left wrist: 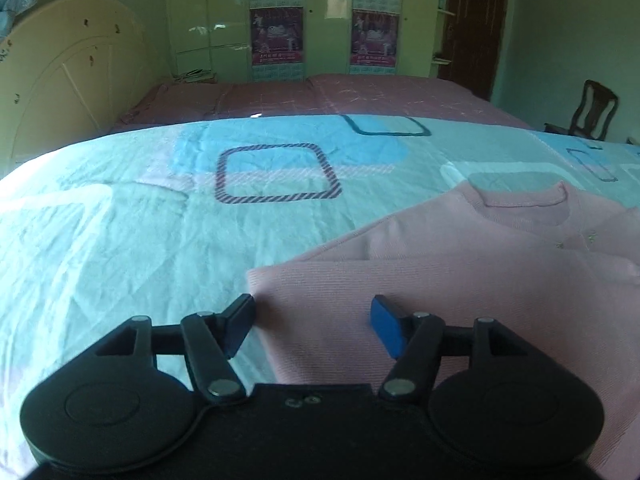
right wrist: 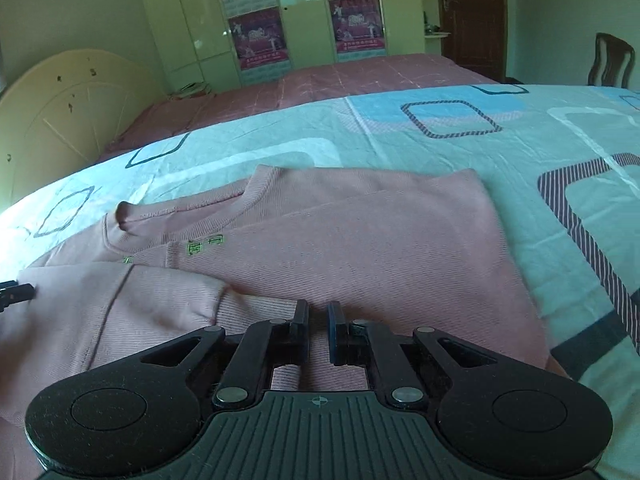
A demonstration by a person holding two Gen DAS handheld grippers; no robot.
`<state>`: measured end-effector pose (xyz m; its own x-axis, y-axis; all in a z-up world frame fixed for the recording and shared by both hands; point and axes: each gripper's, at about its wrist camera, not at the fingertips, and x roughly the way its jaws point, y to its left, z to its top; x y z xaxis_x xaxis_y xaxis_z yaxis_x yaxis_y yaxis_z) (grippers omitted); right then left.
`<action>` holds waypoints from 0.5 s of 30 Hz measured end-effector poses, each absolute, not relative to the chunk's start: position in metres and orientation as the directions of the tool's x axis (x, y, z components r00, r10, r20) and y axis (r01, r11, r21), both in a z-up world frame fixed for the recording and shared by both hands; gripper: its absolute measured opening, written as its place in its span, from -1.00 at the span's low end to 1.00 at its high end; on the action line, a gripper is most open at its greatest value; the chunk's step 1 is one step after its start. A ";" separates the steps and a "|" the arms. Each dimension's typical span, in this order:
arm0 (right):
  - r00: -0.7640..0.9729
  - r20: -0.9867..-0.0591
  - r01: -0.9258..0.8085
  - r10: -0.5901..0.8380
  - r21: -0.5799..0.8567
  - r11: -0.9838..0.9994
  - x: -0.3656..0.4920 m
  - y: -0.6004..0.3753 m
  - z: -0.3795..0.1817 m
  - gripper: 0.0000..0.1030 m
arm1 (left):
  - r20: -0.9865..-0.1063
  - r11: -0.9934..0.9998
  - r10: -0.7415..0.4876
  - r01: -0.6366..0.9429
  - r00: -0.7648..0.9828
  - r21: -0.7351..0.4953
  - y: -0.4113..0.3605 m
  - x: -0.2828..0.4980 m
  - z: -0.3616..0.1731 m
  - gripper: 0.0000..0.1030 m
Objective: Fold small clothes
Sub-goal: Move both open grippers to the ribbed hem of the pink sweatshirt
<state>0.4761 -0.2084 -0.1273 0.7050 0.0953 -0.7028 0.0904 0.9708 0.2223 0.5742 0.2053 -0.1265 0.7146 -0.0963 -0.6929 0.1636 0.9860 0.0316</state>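
Observation:
A pink sweater (right wrist: 360,240) lies flat on the patterned turquoise bedsheet (right wrist: 500,152), neckline (right wrist: 180,216) toward the far left. One sleeve (right wrist: 160,304) is folded across its front, and the ribbed cuff ends by my right gripper (right wrist: 318,320). That gripper hovers low over the sweater's near part, its jaws nearly together, with nothing seen pinched between them. In the left wrist view the sweater (left wrist: 460,280) fills the lower right. My left gripper (left wrist: 312,318) stands open over its folded left edge, the pads apart and clear of the cloth.
The bedsheet (left wrist: 120,240) stretches bare to the left of the sweater. Behind it lie a second bed with a pink cover (left wrist: 320,96), a cream headboard (left wrist: 60,72), a wardrobe with posters (left wrist: 276,20), a dark door (left wrist: 472,20) and a wooden chair (left wrist: 592,112).

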 end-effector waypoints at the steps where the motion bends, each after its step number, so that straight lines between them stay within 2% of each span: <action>1: 0.718 -0.690 0.085 0.094 0.221 0.972 0.473 -0.207 -0.123 -0.87 | -0.679 0.987 -0.102 0.158 0.727 0.021 0.206 0.569 -0.120 0.13; 3: 0.746 -0.654 0.047 0.125 0.239 0.970 0.472 -0.197 -0.113 -0.87 | -0.645 0.982 -0.166 0.183 0.746 -0.040 0.200 0.559 -0.107 0.15; 7: 0.730 -0.637 -0.067 0.248 0.295 0.953 0.499 -0.142 -0.107 -0.83 | -0.650 0.959 -0.231 0.283 0.724 -0.025 0.154 0.561 -0.108 0.30; 8: 0.716 -0.640 -0.090 0.279 0.312 0.946 0.506 -0.128 -0.108 -0.57 | -0.657 0.957 -0.238 0.289 0.716 -0.031 0.146 0.564 -0.112 0.30; 9: 0.713 -0.637 -0.105 0.292 0.314 0.943 0.510 -0.119 -0.110 -0.14 | -0.667 0.956 -0.245 0.288 0.704 -0.047 0.140 0.567 -0.116 0.30; 10: 0.714 -0.635 -0.117 0.294 0.306 0.945 0.514 -0.107 -0.112 -0.03 | -0.675 0.957 -0.250 0.282 0.695 -0.064 0.138 0.568 -0.120 0.30; 15: 0.674 -0.643 -0.221 0.364 0.294 0.930 0.520 -0.077 -0.124 -0.02 | -0.659 0.972 -0.226 0.210 0.717 -0.104 0.148 0.558 -0.131 0.30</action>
